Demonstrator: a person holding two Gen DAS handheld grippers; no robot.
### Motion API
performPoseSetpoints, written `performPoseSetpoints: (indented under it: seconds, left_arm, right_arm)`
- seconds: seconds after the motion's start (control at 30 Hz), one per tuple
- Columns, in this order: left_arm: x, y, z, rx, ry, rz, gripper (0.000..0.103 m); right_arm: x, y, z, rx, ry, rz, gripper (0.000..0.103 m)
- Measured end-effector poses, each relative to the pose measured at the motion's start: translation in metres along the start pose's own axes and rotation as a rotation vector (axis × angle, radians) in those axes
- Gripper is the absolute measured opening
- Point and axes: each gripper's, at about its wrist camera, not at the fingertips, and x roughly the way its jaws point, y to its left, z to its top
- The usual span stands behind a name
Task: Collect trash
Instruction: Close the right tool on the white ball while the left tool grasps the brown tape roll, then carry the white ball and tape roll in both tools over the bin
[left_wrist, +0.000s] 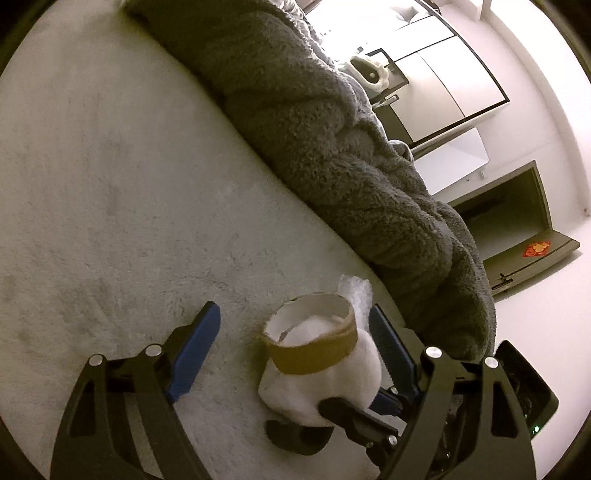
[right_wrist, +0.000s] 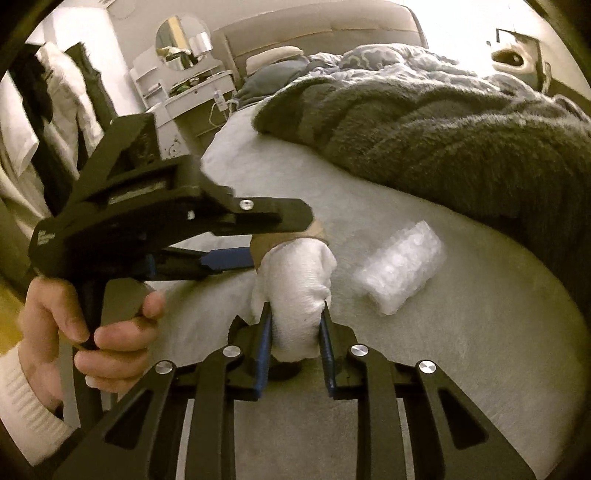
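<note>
Above the pale bed sheet (right_wrist: 461, 332), the right tongs (right_wrist: 297, 325) pinch the soft, light white tissue wad (right_wrist: 295, 280) stuffed in a brown cardboard ring (left_wrist: 314, 350), whose stiffer band the open left tongs (left_wrist: 295, 325) straddle.

a home bedroom is shown: a bed (right_wrist: 461, 332) covered by a grey fleece blanket (right_wrist: 443, 129), a padded headboard (right_wrist: 314, 29), and a dressing table (right_wrist: 192, 96) under a round mirror (right_wrist: 183, 44).
</note>
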Motion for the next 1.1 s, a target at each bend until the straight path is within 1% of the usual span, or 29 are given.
performPoseSetpoints:
  seconds: [0.07,0.13,0.2,0.23,0.27,0.33,0.63,0.83,0.93,1.1]
  left_arm:
    - [0.001,0.000,0.000,-0.003,0.001,-0.003,0.084]
    - [0.003,-0.001,-0.001,-0.003,0.005,-0.005,0.079]
    - [0.005,-0.003,-0.001,-0.001,0.011,-0.007,0.071]
    - [0.006,-0.004,-0.001,0.002,0.021,-0.019,0.063]
    - [0.007,-0.006,-0.002,0.005,0.026,-0.028,0.058]
    - [0.008,-0.009,-0.002,0.013,0.023,-0.035,0.053]
    - [-0.015,-0.014,-0.001,0.043,-0.041,-0.025,0.051]
    - [-0.041,-0.008,0.003,0.031,-0.102,-0.007,0.051]
    - [-0.055,-0.006,0.004,0.043,-0.128,0.022,0.051]
    - [-0.077,-0.010,0.000,0.118,-0.166,0.100,0.051]
  right_arm:
    - [-0.001,0.003,0.000,-0.023,-0.002,-0.007,0.023]
    - [-0.002,0.006,-0.001,-0.037,-0.004,-0.013,0.023]
    - [-0.003,0.007,0.000,-0.040,-0.006,-0.015,0.022]
    - [-0.003,0.007,0.000,-0.040,-0.007,-0.015,0.022]
    - [-0.003,0.008,0.001,-0.042,-0.007,-0.015,0.022]
    - [-0.003,0.010,0.001,-0.048,-0.007,-0.018,0.022]
    - [-0.009,0.024,0.006,-0.074,-0.029,-0.003,0.020]
    - [-0.009,0.037,0.008,-0.104,-0.030,0.008,0.020]
    - [-0.009,0.037,0.009,-0.092,-0.028,0.019,0.020]
    - [-0.013,0.033,0.015,-0.034,-0.050,0.041,0.020]
